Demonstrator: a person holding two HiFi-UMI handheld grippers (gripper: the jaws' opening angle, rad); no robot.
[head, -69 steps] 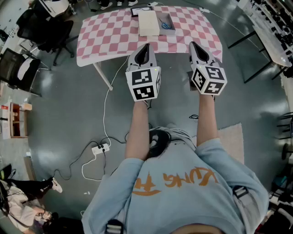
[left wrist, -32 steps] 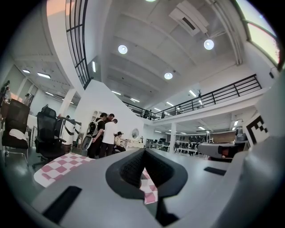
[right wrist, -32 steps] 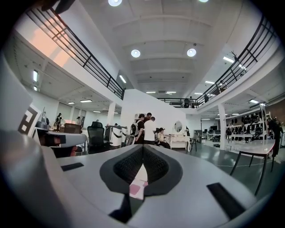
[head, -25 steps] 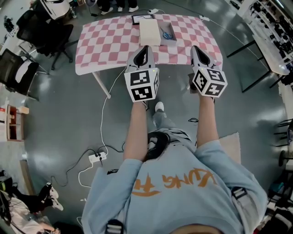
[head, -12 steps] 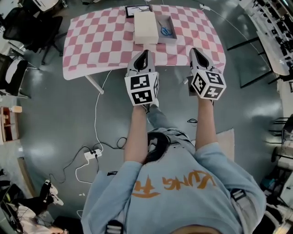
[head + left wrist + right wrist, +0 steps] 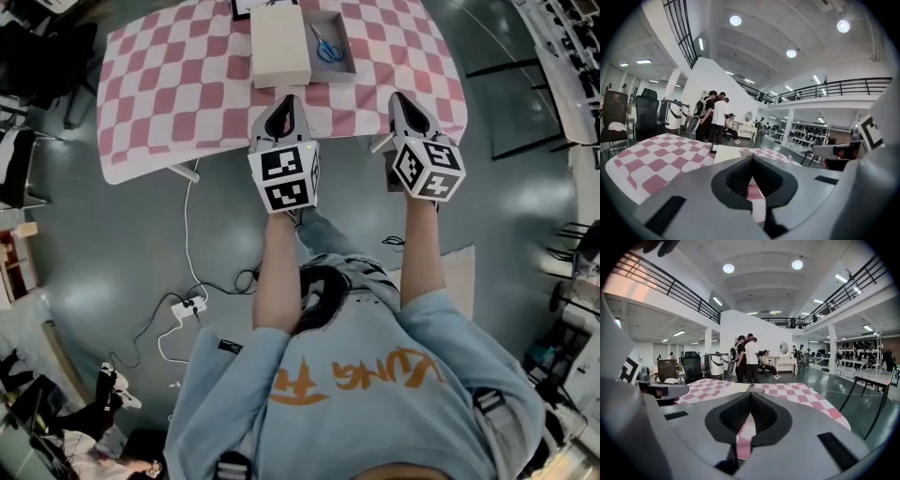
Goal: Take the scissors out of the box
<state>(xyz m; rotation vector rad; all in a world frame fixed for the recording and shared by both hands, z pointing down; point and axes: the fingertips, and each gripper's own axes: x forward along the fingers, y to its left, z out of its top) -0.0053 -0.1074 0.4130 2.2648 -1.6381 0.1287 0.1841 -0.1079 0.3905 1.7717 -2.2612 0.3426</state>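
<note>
Blue-handled scissors (image 6: 325, 44) lie in an open grey box (image 6: 342, 58) on the pink-and-white checkered table (image 6: 169, 84). A cream lid (image 6: 280, 45) sits just left of the box. My left gripper (image 6: 288, 101) is shut and empty over the table's near edge, just in front of the lid. The right gripper (image 6: 401, 98) is also shut and empty, over the near edge to the right of the box. In the left gripper view the shut tips (image 6: 751, 157) point over the cloth toward the lid (image 6: 726, 152). The right gripper (image 6: 750, 394) faces the checkered cloth (image 6: 801, 394).
A dark flat panel (image 6: 251, 7) lies behind the lid. Office chairs (image 6: 37, 47) stand left of the table, and a power strip with cables (image 6: 187, 305) lies on the floor. Black-legged tables (image 6: 562, 56) stand to the right. People (image 6: 747, 359) stand beyond the table.
The table has drawn closer and lower in the head view. Both grippers have advanced together, from short of the table to over its near edge, still shut.
</note>
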